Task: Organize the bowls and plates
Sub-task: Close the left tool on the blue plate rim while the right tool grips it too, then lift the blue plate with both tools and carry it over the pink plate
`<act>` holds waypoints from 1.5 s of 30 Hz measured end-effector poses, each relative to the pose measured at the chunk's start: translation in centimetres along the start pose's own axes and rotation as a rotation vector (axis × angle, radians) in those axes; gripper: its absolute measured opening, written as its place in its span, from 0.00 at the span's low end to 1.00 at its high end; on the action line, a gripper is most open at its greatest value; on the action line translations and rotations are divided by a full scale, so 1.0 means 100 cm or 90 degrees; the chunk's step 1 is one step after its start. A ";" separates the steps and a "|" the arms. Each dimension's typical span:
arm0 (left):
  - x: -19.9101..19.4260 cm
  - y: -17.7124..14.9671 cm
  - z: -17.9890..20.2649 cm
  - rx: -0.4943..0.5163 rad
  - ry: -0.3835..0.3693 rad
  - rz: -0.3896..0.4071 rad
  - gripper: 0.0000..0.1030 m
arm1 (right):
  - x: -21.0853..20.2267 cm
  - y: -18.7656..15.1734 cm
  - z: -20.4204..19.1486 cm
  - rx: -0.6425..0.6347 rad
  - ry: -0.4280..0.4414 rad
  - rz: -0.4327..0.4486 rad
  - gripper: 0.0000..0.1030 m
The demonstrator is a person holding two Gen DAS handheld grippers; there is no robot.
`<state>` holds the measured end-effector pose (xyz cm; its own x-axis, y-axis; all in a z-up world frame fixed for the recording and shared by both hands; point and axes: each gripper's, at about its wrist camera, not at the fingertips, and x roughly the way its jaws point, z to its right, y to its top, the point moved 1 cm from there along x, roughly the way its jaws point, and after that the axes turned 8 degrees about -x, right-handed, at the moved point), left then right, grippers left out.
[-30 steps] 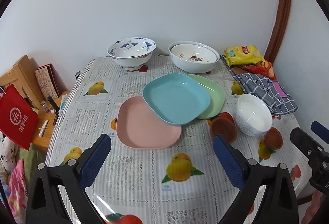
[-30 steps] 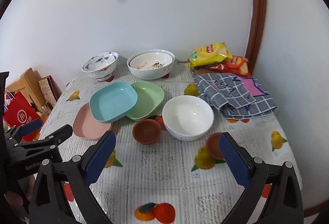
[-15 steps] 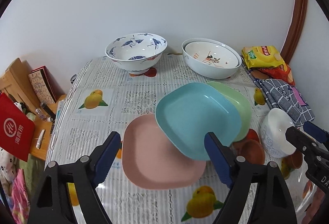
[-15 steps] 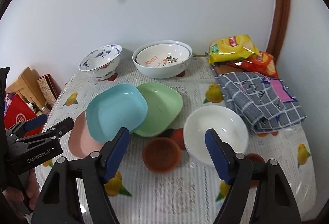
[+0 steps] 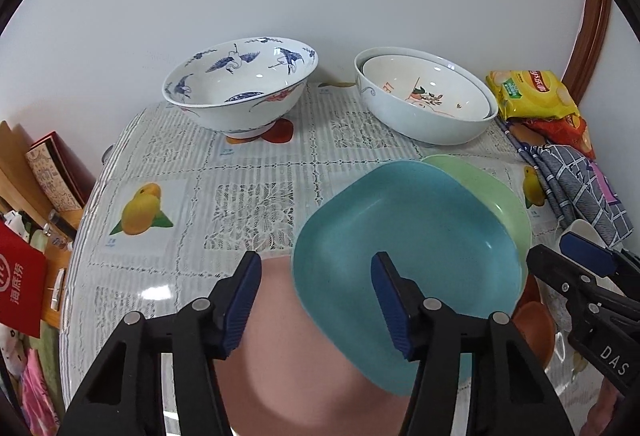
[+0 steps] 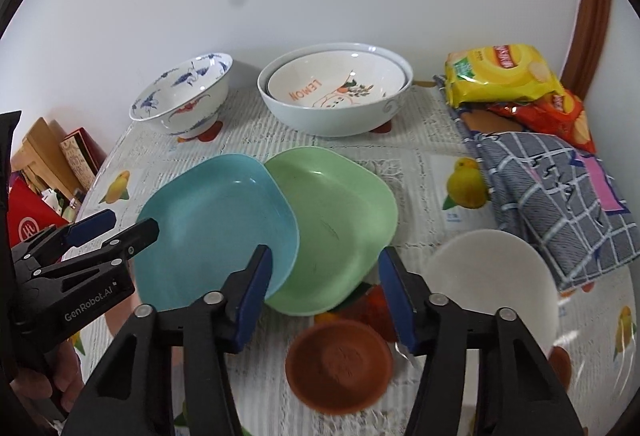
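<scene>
Three square plates overlap mid-table: a pink plate (image 5: 288, 356) lowest, a blue plate (image 5: 408, 248) over it, and a green plate (image 5: 492, 188) behind. My left gripper (image 5: 315, 260) hovers over the blue plate's left edge with its jaws closing; the pads touch nothing. My right gripper (image 6: 325, 252) hangs over the near edge of the green plate (image 6: 336, 220), beside the blue plate (image 6: 216, 224). Its jaws are also closing and hold nothing. A white bowl (image 6: 492, 276) and a small brown dish (image 6: 340, 360) lie near it.
By the back wall stand a blue-and-white bowl (image 5: 240, 92) and two nested white bowls (image 5: 428, 100). Snack bags (image 6: 504, 76) and a checked cloth (image 6: 552, 204) fill the right side. Boxes and a red bag (image 5: 20, 284) sit off the table's left edge.
Both grippers have moved forward and down toward the plates, which now look much larger. Both pairs of jaws have narrowed from wide apart to about half.
</scene>
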<state>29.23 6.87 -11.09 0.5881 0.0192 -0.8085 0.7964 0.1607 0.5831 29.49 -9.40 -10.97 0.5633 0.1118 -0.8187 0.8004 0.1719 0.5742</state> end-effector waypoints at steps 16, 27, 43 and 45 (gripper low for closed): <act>0.033 0.006 -0.004 -0.009 -0.016 -0.026 0.26 | 0.044 0.007 -0.016 -0.027 0.008 -0.040 0.35; 0.025 0.005 -0.011 -0.020 -0.051 -0.016 0.11 | 0.049 0.006 -0.015 -0.014 0.021 -0.045 0.10; -0.065 -0.006 -0.008 -0.024 -0.080 0.047 0.10 | -0.043 0.006 -0.009 0.013 0.028 0.031 0.07; -0.077 -0.010 -0.007 -0.024 -0.082 0.054 0.10 | -0.058 0.003 -0.009 0.014 0.025 0.041 0.07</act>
<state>23.84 7.29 -5.49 0.6679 -0.0929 -0.7385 0.7389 0.2016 0.6429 26.28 -9.11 -6.08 0.6055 0.1611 -0.7794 0.7673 0.1417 0.6254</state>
